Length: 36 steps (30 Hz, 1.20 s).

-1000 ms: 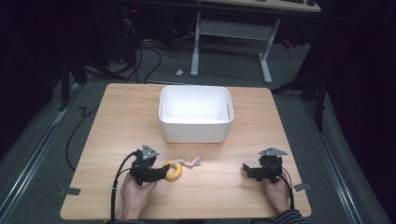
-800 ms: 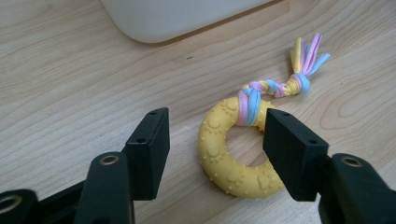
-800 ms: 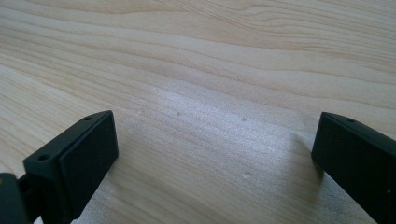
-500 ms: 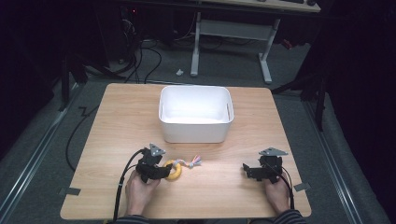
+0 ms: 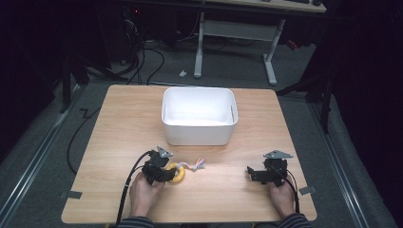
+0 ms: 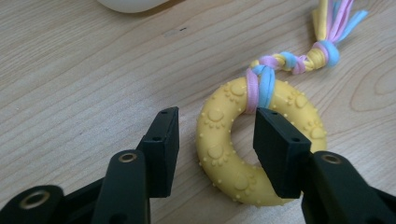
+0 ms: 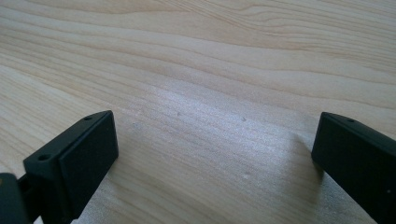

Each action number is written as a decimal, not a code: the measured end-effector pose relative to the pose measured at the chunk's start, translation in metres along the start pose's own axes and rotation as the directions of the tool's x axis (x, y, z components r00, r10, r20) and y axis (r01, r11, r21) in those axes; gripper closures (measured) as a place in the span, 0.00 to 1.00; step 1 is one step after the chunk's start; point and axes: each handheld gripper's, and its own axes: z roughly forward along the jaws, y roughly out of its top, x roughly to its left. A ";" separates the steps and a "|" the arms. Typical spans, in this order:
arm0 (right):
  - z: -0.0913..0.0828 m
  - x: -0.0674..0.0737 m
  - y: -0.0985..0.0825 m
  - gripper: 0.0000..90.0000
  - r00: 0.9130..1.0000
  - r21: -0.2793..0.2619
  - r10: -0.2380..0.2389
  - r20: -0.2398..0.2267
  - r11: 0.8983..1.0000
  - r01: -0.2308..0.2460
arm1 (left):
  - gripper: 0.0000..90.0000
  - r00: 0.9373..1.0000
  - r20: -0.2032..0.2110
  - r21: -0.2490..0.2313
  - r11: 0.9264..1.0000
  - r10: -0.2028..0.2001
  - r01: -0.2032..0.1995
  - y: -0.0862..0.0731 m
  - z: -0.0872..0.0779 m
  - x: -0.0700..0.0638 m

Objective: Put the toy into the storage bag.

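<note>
The left gripper (image 6: pixel 212 126) has just been closing its jaws around the near side of the yellow ring toy (image 6: pixel 224 154): 1 jaw stands outside the ring with a gap to the rubber, the other reaches into or over the hole, so the jaws are not yet clamped on it. Compared with a second ago, in the high view the left hand (image 5: pixel 145 192) has slid toward the ring and sunk a little, and the jaws now straddle the ring's arm rather than hovering at its edge. That reads as the start of a pick-up: the grasp looks nearly made, and a little more closing should pinch the ring.

The ring lies flat on the table (image 5: pixel 119 123), near its front edge, just in front of the white tub (image 5: pixel 199 135), with its braided rope tail (image 6: pixel 303 58) (pink, blue and yellow strands) trailing away from the gripper.

The right gripper (image 7: pixel 215 154) rests well apart on the table's right side, jaws spread wide over bare wood, nothing between them; it has not shifted.

Count: 2 grippers, 2 hands, 1 ring toy with 1 rope tail, 1 tub, 1 table.
</note>
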 end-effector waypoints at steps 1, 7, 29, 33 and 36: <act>0.000 0.000 0.000 0.00 1.000 0.000 0.000 0.000 1.000 0.000 | 0.58 1.000 0.000 0.000 1.000 0.000 0.000 0.000 0.000 0.000; 0.000 0.000 0.000 0.00 1.000 0.000 0.000 0.000 1.000 0.000 | 0.61 1.000 -0.003 0.015 1.000 -0.004 0.004 0.002 0.003 0.000; 0.000 0.000 0.000 0.00 1.000 -0.002 -0.001 0.000 1.000 0.001 | 0.73 1.000 0.008 0.035 0.999 0.018 -0.019 0.002 0.007 0.000; 0.000 0.000 0.000 0.00 1.000 -0.001 0.000 -0.001 1.000 0.000 | 0.73 1.000 0.010 0.034 0.999 0.021 -0.022 0.001 0.007 0.000; 0.000 0.000 0.000 0.00 1.000 0.000 0.002 -0.001 1.000 -0.002 | 0.73 1.000 0.012 0.036 0.999 0.022 -0.022 0.002 0.006 0.001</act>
